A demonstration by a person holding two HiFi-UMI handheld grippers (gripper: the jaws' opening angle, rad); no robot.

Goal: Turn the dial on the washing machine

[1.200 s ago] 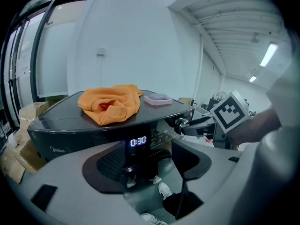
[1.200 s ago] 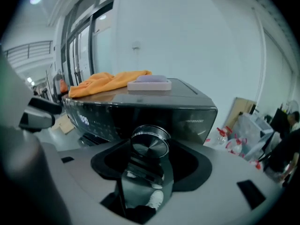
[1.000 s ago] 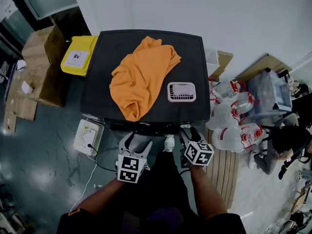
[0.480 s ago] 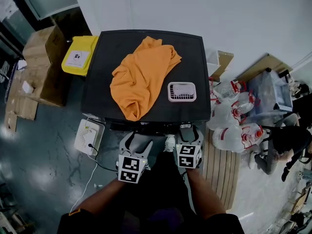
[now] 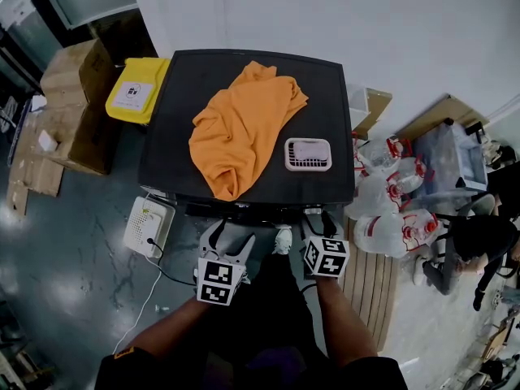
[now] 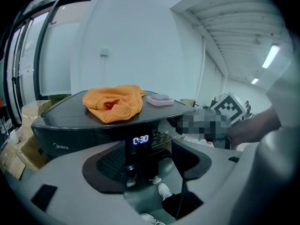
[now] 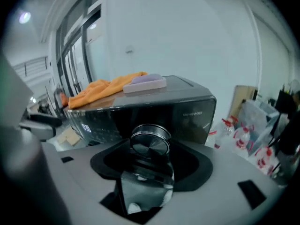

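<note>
Just rolled the right gripper [image 5: 315, 222] while closing its jaws onto the washing machine [image 5: 325, 136] dial [image 7: 150, 142], so likely mid-turn, with left gripper [image 6: 152, 158] gaping, empty.

Bright, even light; ceiling strip [image 6: 272, 56] glares; edges warp, darken; close parts perhaps blurred.

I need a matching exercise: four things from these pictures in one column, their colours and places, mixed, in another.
1 cloth
2 dial
3 tray
4 labelled box

A silver, on the front of the washing machine
B yellow, left of the machine
C orange, crumpled on the machine's top
D pale, on top, right of the cloth

Pairs: 1-C, 2-A, 3-D, 4-B
</note>
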